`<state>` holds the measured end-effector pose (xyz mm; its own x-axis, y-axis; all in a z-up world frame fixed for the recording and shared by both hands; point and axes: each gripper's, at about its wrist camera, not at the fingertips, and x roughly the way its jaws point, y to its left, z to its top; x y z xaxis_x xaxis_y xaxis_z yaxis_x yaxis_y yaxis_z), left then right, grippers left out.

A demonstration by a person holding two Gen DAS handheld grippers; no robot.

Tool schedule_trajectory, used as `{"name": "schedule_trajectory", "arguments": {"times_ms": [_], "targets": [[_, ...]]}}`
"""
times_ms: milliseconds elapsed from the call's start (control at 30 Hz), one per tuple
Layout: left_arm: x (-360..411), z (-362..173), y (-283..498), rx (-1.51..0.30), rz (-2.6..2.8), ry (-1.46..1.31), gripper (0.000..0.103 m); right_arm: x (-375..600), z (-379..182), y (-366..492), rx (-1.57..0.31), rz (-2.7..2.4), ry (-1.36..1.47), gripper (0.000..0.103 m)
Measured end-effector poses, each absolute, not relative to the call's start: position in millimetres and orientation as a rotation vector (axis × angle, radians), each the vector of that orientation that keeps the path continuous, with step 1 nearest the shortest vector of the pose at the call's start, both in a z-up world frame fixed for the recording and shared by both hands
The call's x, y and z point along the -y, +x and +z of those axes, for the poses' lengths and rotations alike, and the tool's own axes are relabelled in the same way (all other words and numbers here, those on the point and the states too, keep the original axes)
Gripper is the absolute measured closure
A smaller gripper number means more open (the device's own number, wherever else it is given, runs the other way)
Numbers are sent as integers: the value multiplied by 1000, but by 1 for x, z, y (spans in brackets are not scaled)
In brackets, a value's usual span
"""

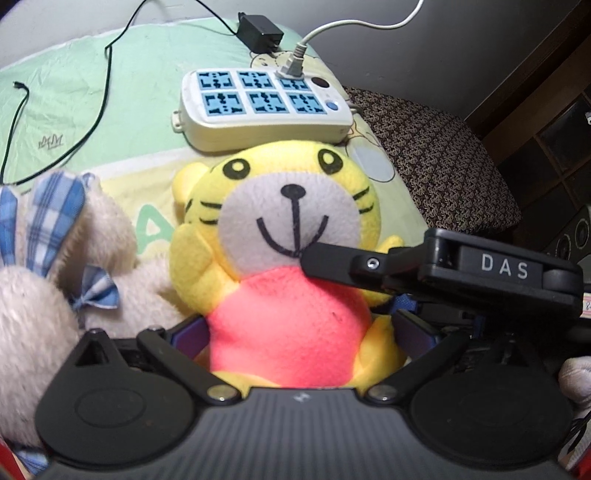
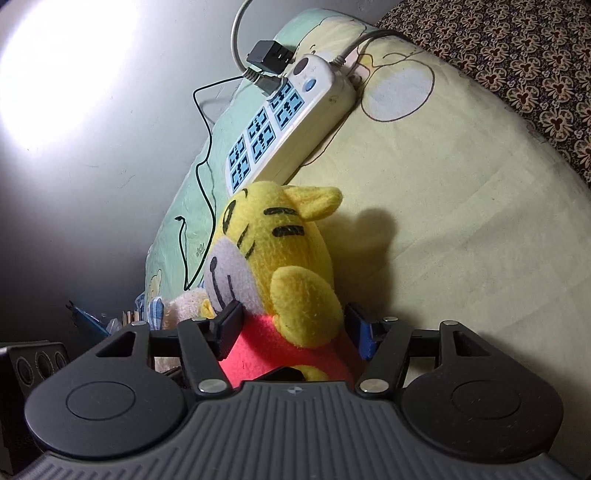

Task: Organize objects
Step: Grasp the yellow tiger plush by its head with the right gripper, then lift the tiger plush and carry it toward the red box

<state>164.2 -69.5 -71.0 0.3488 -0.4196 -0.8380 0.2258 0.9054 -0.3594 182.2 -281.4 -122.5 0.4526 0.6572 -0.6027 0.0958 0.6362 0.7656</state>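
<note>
I had both tools on the yellow tiger plush (image 1: pixel 280 236), which sat upright on the bed sheet (image 1: pixel 110 92), just in front of the white power strip (image 1: pixel 258 107). My left hand-held gripper (image 1: pixel 299 332) had its fingers on either side of the toy's pink belly, pressed into the fabric, so I judged it was pinching the plush. My right hand-held gripper (image 2: pixel 291 328) came in from the side and straddled the same body below the raised arm; its fingers touched the fleece on both sides, though I could not tell how firmly they bit.

A cream rabbit plush (image 1: pixel 55 277) with blue checked ears lay just beside the tiger, touching it, and no tool was on it. A black adapter (image 1: pixel 260 33) and its thin cable (image 1: pixel 103 96) lay loose further back.

As I judged it, the organizing was at an early stage: one toy was gripped but not placed anywhere, the rabbit and cables were unsorted, and no destination showed.
</note>
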Motion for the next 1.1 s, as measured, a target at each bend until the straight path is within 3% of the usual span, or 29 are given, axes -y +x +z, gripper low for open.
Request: {"name": "schedule_trajectory", "arguments": {"times_ms": [133,267,1100], "targets": [[70,-71,165,-1142,-418,-199,2,282,-125,182,-1061,445,879,52],[69,-66,161,-1140,-426,-207,5,286,-121,173,-1048,465,888,58],[84,-6,47,-1036,-587,-159,6,302,-61,63,-930,394,821,59]]}}
